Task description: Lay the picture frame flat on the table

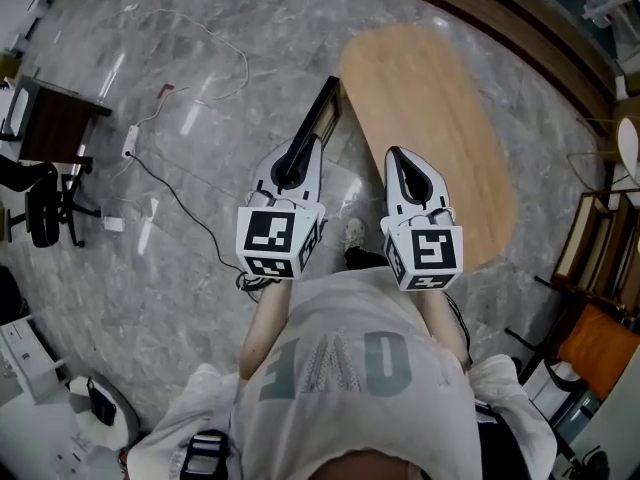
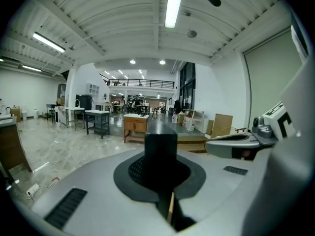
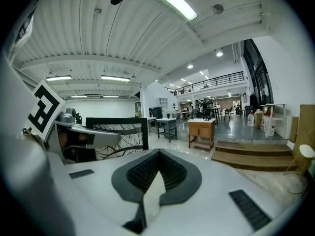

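Ahead of us the oval wooden table [image 1: 430,108] runs away and to the right, with its whole top bare and its rounded near end just past the right gripper [image 1: 397,158]. Its long left edge runs close beside the picture frame [image 1: 322,106]. Left of that edge we have wide marble floor [image 1: 200,268], crossed only by a thin white cable and a power strip [image 1: 130,143], with a black chair [image 1: 45,203] at the far left. Chairs and stacked frames [image 1: 590,258] crowd the right margin, and a dark wooden step [image 1: 520,28] curves past the table's far end.

Our left gripper [image 1: 298,153] is clamped on the frame. In the left gripper view its black edge stands upright between the pads, which are pressed against it. From there the frame reaches forward over the floor, on edge, its far corner beside the table's left rim and not over the top. The right gripper view shows the frame's face, a pattern of bare branches, to the left. Our right gripper's jaws are closed tip to tip on nothing, over the table's near end.
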Action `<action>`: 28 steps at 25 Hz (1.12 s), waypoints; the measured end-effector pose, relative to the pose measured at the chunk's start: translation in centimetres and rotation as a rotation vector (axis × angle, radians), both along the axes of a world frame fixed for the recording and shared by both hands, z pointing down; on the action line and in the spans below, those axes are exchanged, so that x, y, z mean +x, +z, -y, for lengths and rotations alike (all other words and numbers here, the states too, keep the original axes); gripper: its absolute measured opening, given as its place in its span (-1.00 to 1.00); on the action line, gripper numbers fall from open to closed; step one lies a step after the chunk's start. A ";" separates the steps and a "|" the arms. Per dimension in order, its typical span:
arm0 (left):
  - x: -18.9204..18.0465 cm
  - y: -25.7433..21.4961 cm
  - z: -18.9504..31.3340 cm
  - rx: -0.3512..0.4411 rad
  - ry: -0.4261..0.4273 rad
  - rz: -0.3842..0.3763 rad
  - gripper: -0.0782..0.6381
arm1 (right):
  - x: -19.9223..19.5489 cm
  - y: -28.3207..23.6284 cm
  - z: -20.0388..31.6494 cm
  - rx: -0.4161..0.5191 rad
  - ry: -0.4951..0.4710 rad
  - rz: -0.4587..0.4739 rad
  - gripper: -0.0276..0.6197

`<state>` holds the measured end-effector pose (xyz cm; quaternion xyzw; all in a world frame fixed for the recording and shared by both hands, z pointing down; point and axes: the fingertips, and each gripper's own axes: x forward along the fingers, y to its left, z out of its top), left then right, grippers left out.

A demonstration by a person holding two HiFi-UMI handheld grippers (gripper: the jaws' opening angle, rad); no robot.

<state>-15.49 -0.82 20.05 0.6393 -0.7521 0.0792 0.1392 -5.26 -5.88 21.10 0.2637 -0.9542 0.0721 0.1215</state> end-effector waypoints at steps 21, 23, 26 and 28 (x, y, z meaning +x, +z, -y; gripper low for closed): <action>-5.9 0.7 8.4 0.004 -0.002 -0.015 -0.73 | -5.9 0.6 7.9 0.062 -0.021 -0.037 -0.90; -5.7 0.5 8.5 0.007 0.013 -0.013 -0.73 | -5.9 0.3 7.8 0.068 -0.012 -0.033 -0.90; -5.6 0.1 8.8 0.021 0.038 -0.009 -0.73 | -5.9 0.1 7.6 0.085 0.005 -0.033 -0.90; -5.5 -0.2 8.7 0.034 0.059 -0.009 -0.73 | -5.8 -0.2 7.3 0.095 0.023 -0.036 -0.90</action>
